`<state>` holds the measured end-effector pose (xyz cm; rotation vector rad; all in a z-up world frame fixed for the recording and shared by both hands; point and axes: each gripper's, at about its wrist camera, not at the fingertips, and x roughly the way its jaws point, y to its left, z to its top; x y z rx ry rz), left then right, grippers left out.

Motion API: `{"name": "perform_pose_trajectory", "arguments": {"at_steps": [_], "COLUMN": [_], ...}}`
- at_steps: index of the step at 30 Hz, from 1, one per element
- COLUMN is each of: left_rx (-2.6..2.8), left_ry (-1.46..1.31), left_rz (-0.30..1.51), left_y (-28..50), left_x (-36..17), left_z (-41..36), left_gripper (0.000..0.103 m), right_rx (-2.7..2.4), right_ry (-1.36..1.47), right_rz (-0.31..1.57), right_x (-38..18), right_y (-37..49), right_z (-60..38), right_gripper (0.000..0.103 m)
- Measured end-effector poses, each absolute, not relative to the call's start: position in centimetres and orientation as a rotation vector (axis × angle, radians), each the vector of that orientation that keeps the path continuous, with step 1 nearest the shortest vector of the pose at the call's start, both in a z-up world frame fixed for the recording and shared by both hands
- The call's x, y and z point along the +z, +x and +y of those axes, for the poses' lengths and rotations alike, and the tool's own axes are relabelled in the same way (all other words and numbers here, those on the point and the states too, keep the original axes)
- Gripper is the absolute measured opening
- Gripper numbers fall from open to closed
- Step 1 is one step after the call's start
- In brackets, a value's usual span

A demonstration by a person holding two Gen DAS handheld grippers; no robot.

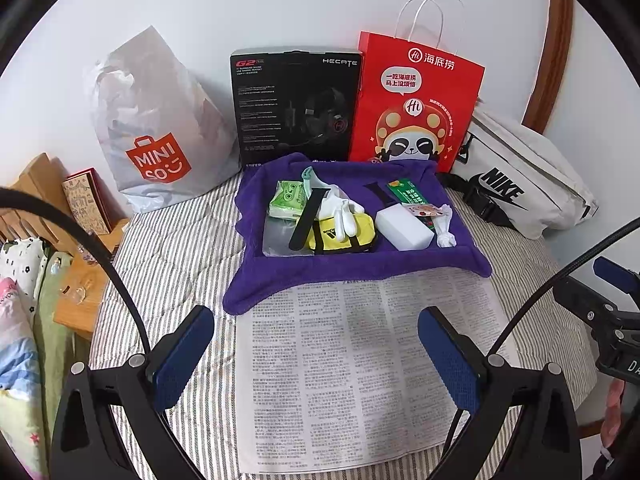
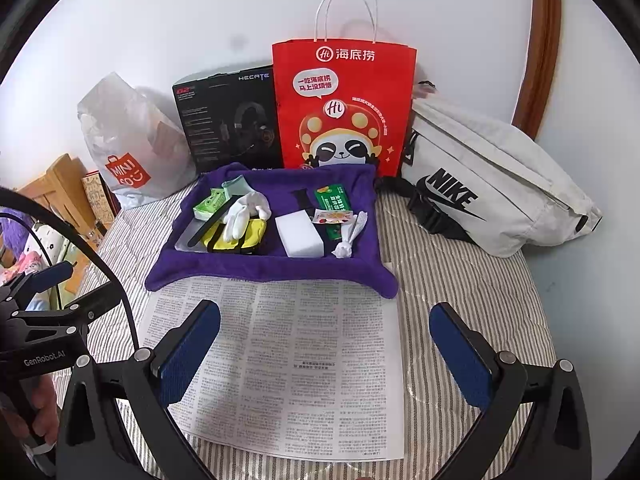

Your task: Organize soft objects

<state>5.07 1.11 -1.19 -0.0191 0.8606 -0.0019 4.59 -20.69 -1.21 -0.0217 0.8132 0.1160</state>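
Fuzzy purple towel (image 1: 360, 264) — rumpled, tray-shaped

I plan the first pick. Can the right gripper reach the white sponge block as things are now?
Probably yes. The right gripper is open above the newspaper, and the white sponge block lies uncovered ahead.

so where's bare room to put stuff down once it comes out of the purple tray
The printed newspaper sheet in front of the purple cloth tray is bare, with the open left gripper and right gripper over it. Striped bedding right of the sheet, below the white Nike waist bag, is free too. The tray itself is crowded.
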Motion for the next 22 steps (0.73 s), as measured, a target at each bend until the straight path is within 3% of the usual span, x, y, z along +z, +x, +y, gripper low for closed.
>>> {"name": "perform_pose_trajectory", "arguments": {"at_steps": [22], "left_rx": [0.008], "left_ry": [-0.025], "left_rz": [0.855], "left_y": [4.95], "left_x": [-0.94], "left_z": [1.31], "left_gripper": [0.103], "right_rx": [0.119], "right_ry": [-0.022], "right_rz": [0.812], "right_x": [-1.22], "right_y": [4.42], "right_z": [-20.67], "right_gripper": [0.103]}}
